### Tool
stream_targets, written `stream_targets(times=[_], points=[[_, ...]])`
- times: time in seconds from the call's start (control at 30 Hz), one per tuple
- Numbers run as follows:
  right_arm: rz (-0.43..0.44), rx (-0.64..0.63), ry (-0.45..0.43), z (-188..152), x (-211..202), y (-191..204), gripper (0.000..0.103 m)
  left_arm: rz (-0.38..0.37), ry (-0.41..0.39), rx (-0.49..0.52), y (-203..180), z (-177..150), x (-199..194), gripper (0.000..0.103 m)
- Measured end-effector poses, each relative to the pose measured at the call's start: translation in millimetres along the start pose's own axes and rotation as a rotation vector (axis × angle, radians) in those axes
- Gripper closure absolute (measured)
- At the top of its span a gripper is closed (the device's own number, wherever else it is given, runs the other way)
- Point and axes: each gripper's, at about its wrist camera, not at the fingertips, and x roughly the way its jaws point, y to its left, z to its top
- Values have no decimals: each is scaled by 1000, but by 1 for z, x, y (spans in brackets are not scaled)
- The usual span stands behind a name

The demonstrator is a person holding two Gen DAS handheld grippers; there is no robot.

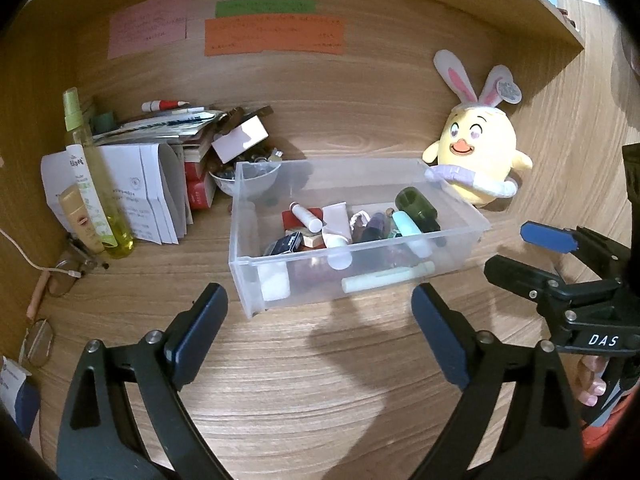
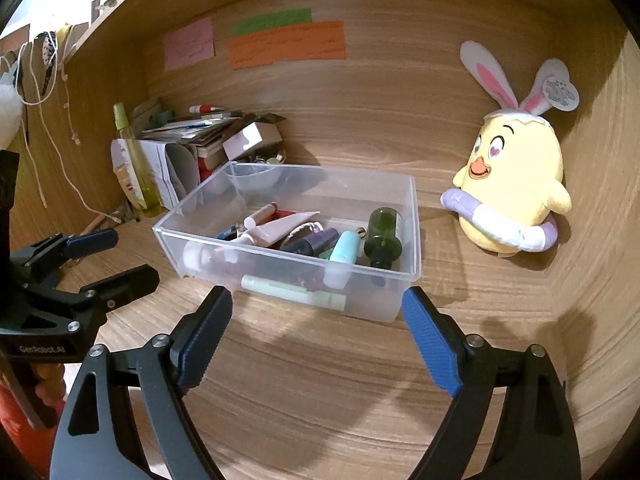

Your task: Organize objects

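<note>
A clear plastic bin (image 1: 236,216) (image 2: 414,220) stands on the wooden desk, just beyond both grippers. Inside lie a dark green bottle (image 1: 416,206) (image 2: 384,232), a white tube (image 1: 334,220) (image 2: 280,226), a mint tube (image 1: 406,226) (image 2: 346,246), a pale green stick (image 1: 388,280) (image 2: 292,294) along the front wall, and several small cosmetics. My left gripper (image 1: 318,296) (image 2: 120,258) is open and empty before the bin's front left. My right gripper (image 2: 318,298) (image 1: 520,254) is open and empty at the bin's front right.
A yellow plush chick (image 1: 476,148) (image 2: 516,176) with bunny ears leans in the right corner. At the left stand a yellow spray bottle (image 1: 96,176) (image 2: 138,164), a pile of papers and boxes (image 1: 160,160) and a small bowl (image 1: 248,180). Glasses (image 1: 68,276) lie near the left wall.
</note>
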Motion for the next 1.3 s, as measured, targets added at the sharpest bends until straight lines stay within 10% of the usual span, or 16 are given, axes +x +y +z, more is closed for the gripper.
stream_targets(times=[1.3], points=[[6,45,17,-4,10,-15,18,-13,12,-3,-6,1,11,9]])
